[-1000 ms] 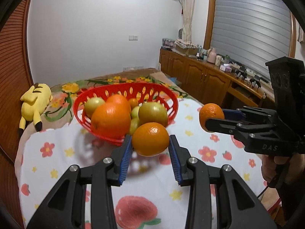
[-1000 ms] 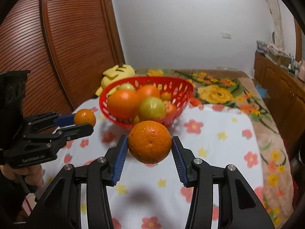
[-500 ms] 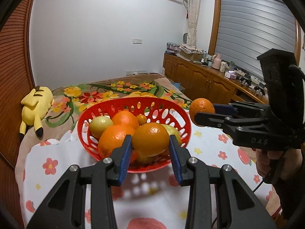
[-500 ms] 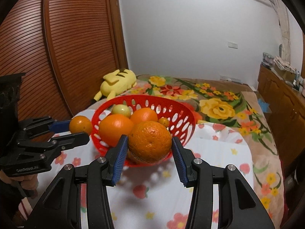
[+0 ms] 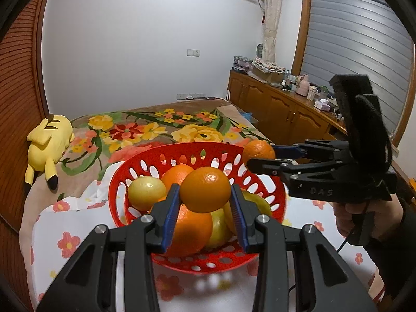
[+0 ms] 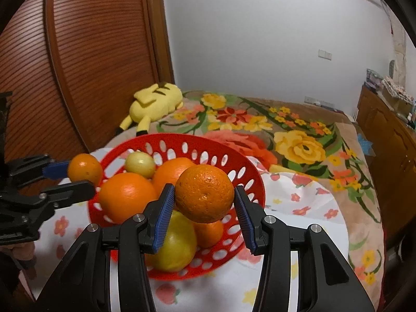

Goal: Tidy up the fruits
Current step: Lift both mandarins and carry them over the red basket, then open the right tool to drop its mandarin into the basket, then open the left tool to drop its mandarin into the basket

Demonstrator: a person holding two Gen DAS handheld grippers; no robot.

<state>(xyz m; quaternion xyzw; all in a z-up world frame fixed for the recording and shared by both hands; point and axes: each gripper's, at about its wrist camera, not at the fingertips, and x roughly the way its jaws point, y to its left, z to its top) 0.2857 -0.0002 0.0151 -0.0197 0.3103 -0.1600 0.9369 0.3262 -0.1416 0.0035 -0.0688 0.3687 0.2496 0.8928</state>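
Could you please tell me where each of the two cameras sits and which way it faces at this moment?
Left wrist: sits on the left gripper, looking forward and down past its held orange at the red basket; the right gripper and a hand show at right.
Right wrist: sits on the right gripper, looking down past its orange at the same basket; the left gripper shows at left.
Both share the basket, floral bedspread and yellow plush toy.

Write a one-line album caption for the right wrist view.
Right gripper holds an orange over a red basket of fruit, while the left gripper brings another orange.
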